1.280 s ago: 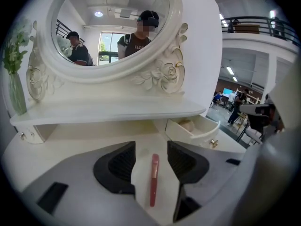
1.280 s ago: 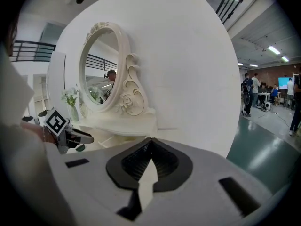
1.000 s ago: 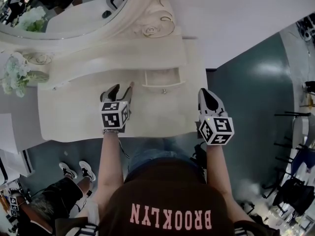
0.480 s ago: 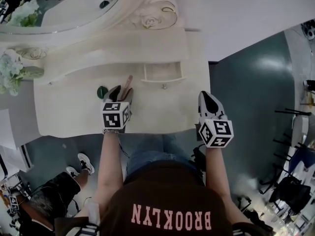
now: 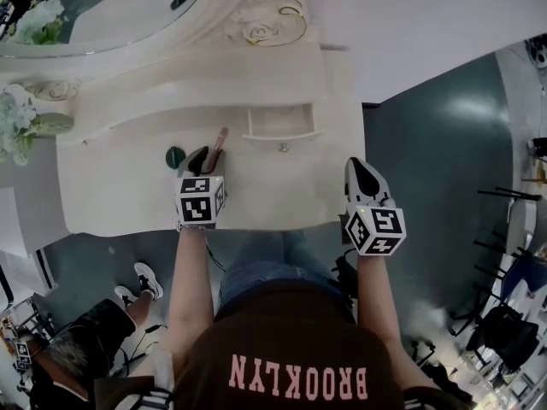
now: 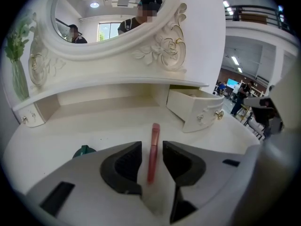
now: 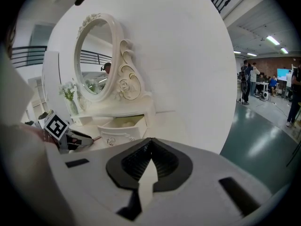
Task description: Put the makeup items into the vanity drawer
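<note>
Since the earlier frames, left gripper [image 5: 208,156] sits a little nearer along the top, its jaws are narrower, and a green item [image 5: 175,156] now shows at its left. Right gripper [image 5: 361,167] is where it was.

Vanity [image 5: 128,195]: white, fills the middle of the head view, with a raised shelf along its far side.

Mirror [image 5: 111,15]: oval, carved white frame, far left above the shelf. Seen also from the left gripper view [image 6: 108,18].

Drawer [image 5: 280,133]: pulled open under the shelf, right of centre, knob on its front. From the left gripper view it lies far right of the jaws [image 6: 195,109].

Vase [image 5: 26,118]: holds pale flowers, stands at the far left end of the shelf.

Left gripper [image 6: 152,145]: low over the tabletop, left of the drawer and nearer than it. Jaws are closing with a pink tube between them; a thin gap shows on either side of the tube, so the pads are not yet pressing on it.

Right gripper [image 7: 150,142]: at the near right edge of the vanity, well apart from the left one. Jaw tips meet, with nothing between them.

Pink tube [image 6: 154,135]: slim, on the tabletop, lengthwise between the left jaws, its far end past the jaw tips and aimed towards the shelf. Outside the drawer [image 5: 220,137].

Green item [image 6: 83,150]: small, dark, round, on the tabletop just left of the left gripper, apart from the tube.
</note>
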A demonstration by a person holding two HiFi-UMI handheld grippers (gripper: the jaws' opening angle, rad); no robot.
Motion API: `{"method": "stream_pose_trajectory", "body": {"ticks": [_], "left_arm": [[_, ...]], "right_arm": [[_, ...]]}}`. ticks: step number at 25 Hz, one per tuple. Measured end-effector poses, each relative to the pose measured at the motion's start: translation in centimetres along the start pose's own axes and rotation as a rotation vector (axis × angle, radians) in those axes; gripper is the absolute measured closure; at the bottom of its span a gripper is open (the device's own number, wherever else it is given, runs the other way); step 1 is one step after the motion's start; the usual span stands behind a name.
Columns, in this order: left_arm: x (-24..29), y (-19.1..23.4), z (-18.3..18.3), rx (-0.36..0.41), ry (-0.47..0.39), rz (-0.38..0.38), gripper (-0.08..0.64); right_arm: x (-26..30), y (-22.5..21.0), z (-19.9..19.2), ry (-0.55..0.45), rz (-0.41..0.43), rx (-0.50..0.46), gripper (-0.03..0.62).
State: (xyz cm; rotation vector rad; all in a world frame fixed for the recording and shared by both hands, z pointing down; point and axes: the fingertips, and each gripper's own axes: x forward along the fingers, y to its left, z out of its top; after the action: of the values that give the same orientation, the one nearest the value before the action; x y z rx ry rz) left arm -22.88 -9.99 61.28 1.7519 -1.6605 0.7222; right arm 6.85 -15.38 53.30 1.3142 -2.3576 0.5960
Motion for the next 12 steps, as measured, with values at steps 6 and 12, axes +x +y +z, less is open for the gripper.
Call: {"method": "stream_pose_trajectory", "body": {"ticks": [6, 12], "left_arm": [[0.27, -0.66, -0.28, 0.086, 0.019, 0.030, 0.518], [0.07, -0.88, -0.19, 0.043, 0.024, 0.012, 0.520]], "right_arm": [[0.16, -0.07, 0.30, -0.005, 0.005, 0.002, 0.595], [0.20, 0.03, 0.88, -0.016, 0.010, -0.001, 0.595]]}}
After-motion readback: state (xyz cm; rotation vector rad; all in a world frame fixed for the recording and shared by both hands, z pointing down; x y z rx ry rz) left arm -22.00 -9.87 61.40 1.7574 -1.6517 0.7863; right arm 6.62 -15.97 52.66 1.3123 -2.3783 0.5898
